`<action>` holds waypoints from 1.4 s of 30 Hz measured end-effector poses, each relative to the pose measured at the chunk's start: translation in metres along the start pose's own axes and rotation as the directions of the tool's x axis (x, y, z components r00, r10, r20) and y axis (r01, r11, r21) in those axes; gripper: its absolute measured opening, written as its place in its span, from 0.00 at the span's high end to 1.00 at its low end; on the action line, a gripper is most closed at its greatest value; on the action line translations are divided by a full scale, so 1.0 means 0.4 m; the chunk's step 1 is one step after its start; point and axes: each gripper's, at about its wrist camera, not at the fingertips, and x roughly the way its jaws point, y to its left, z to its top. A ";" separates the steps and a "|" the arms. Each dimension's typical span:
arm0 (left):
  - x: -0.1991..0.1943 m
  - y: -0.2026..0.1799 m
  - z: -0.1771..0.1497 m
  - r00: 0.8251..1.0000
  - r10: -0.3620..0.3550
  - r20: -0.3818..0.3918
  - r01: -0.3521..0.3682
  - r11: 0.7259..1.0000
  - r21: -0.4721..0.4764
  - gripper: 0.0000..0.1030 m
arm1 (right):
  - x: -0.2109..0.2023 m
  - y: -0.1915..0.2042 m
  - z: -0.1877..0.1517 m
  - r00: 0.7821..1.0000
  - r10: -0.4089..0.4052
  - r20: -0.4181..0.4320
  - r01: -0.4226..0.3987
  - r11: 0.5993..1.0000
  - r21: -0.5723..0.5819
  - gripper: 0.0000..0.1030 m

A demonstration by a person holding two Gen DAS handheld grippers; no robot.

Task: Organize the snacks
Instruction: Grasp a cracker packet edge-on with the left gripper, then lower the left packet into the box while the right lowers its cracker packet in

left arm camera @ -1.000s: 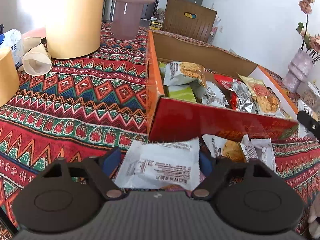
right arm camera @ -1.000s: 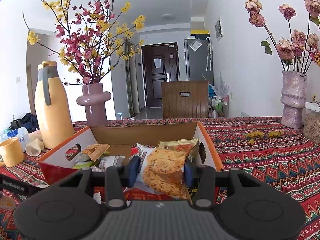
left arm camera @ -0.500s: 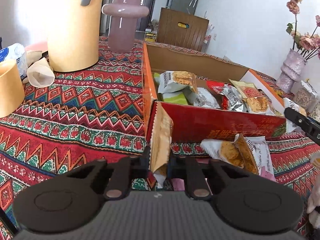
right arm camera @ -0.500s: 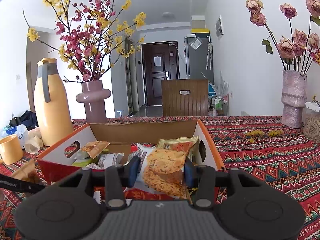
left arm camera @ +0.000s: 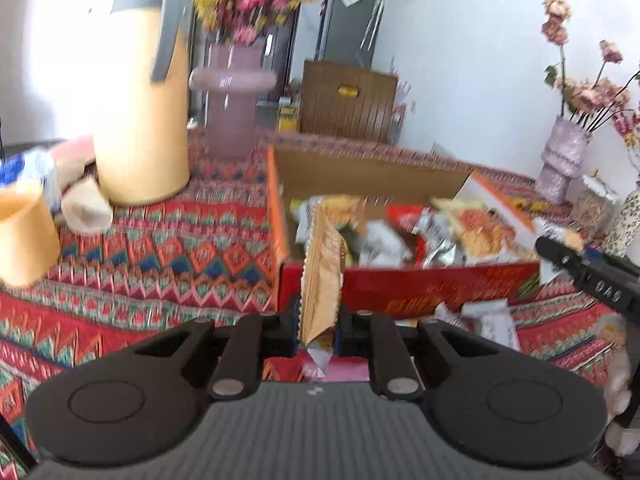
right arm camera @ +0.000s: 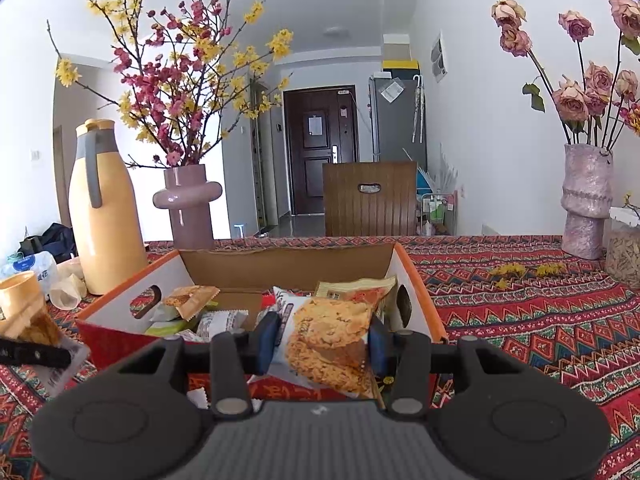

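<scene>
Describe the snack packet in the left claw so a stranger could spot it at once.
Find the open red cardboard box on the patterned tablecloth. Just before its near left corner, the left claw pinches a tan snack packet. Unlike the packets lying flat, it stands upright on edge.

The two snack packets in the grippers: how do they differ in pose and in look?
The left packet, in the left gripper, stands edge-on and upright, so it looks narrow and tan. The right packet, in the right gripper, faces the camera, tilted, showing a printed biscuit picture. The left packet is pinched thin; the right packet fills wider jaws. Both are clamped, near the red box.
</scene>
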 end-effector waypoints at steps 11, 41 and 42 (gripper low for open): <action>0.051 -0.111 0.127 0.996 -0.019 0.089 0.014 0.998 0.061 0.85 | 0.038 0.016 0.095 0.999 -0.006 0.033 0.008 0.999 -0.037 0.57; 0.181 -0.135 0.102 0.969 0.116 0.216 -0.123 0.992 0.017 0.00 | 0.168 -0.004 0.055 0.993 -0.086 -0.083 0.089 0.995 0.036 0.00; 0.182 -0.134 0.102 0.971 0.116 0.211 -0.122 0.992 0.014 0.00 | 0.165 -0.004 0.054 0.993 -0.087 -0.084 0.091 0.995 0.033 0.00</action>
